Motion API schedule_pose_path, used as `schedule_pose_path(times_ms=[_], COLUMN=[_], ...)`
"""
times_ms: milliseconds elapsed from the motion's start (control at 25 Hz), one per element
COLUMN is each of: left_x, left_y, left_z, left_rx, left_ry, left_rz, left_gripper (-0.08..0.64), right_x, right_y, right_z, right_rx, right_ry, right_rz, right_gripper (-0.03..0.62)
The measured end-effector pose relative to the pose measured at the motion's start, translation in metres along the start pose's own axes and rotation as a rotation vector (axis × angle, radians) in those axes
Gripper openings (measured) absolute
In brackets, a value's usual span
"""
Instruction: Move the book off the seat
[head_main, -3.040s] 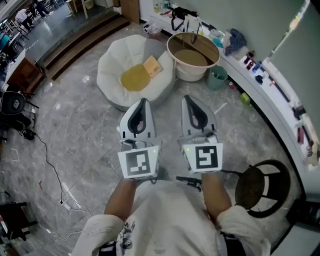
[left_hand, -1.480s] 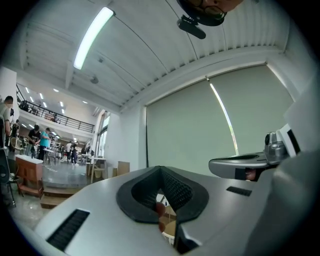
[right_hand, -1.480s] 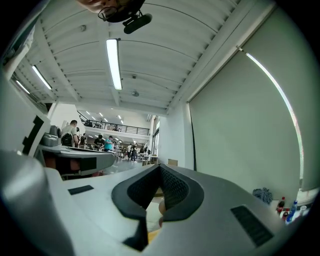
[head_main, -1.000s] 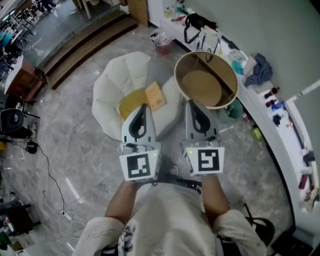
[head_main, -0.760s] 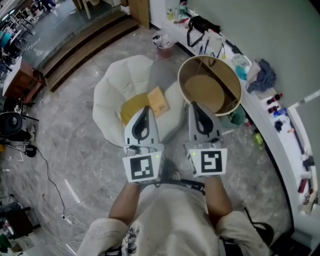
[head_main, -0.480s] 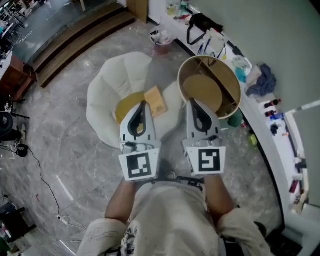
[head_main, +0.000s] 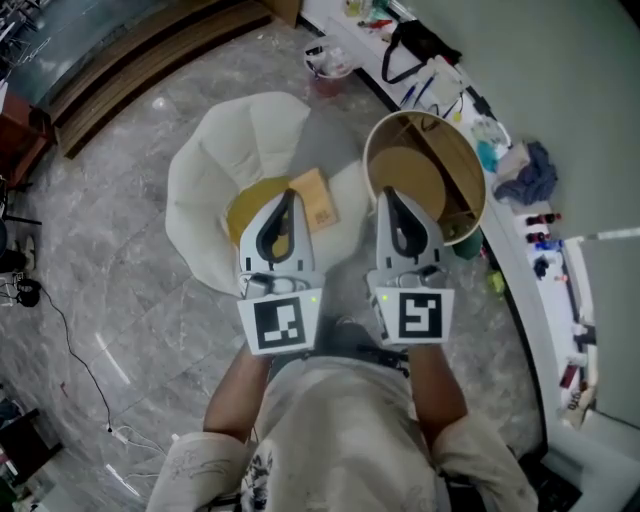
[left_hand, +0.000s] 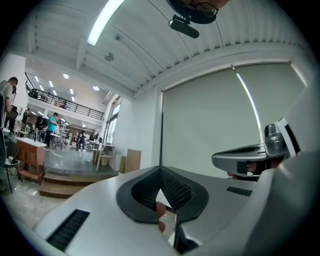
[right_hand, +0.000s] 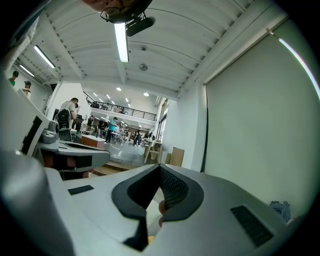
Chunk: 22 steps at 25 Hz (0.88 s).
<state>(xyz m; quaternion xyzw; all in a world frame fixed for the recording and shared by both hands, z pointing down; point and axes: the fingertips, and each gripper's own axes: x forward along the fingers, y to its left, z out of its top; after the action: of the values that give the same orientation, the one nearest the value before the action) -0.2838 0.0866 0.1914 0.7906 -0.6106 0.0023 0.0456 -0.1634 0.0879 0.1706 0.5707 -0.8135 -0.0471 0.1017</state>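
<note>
We hold the left gripper (head_main: 287, 200) and the right gripper (head_main: 389, 196) out ahead of us, side by side and roughly level. In each gripper's own view the two dark ribbed pads meet at the tips, so both pairs of fingers are pressed together with nothing between them.

The book (head_main: 316, 200) lies flat on the seat (head_main: 215, 150), a low white chair with a scalloped, shell-like back, standing on a grey marbled floor (head_main: 120, 270). The book is thin and rectangular, with a plain tan cover the colour of kraft card. It sits askew, its corners turned away from the chair's lines. There is a small darker mark on the cover, too small for us to read. Its left part rests on the right edge of a round mustard-yellow cushion (head_main: 248, 212) in the middle of the seat, and the rest reaches onto the white upholstery.

From the head view the left gripper's tip lies just beside the book's near-left edge, over the cushion. It seems to hang above rather than touch, though we cannot judge the height from this angle. The right gripper's tip falls between the seat's right rim and a round wooden tub (head_main: 450, 160), which stands just beside the chair and has an upright divider inside it.
</note>
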Motion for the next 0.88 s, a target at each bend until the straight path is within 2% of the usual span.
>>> schedule_pose_path(times_ms=[200, 400, 640, 760, 880], left_x=[0.022, 0.043, 0.09, 0.109, 0.129], left_y=[0.009, 0.014, 0.021, 0.025, 0.029], left_z=[-0.018, -0.057, -0.127, -0.172, -0.22], left_rx=[-0.018, -0.034, -0.048, -0.091, -0.081], left_ry=[0.034, 0.076, 0.142, 0.19, 0.24], left_rz=[-0.001, 0.014, 0.05, 0.083, 0.1], left_gripper=[0.002, 0.002, 0.002, 0.002, 0.002], right_x=[0.024, 0.048, 0.097, 0.121, 0.143], right_y=[-0.002, -0.002, -0.004, -0.002, 0.001], right_z=[-0.016, -0.056, -0.124, -0.168, -0.217], right_rx=[-0.003, -0.003, -0.009, -0.013, -0.013], right_ry=[0.026, 0.056, 0.124, 0.179, 0.251], right_rz=[0.001, 0.028, 0.082, 0.119, 0.15], right_gripper=[0.002, 0.002, 0.002, 0.002, 0.002])
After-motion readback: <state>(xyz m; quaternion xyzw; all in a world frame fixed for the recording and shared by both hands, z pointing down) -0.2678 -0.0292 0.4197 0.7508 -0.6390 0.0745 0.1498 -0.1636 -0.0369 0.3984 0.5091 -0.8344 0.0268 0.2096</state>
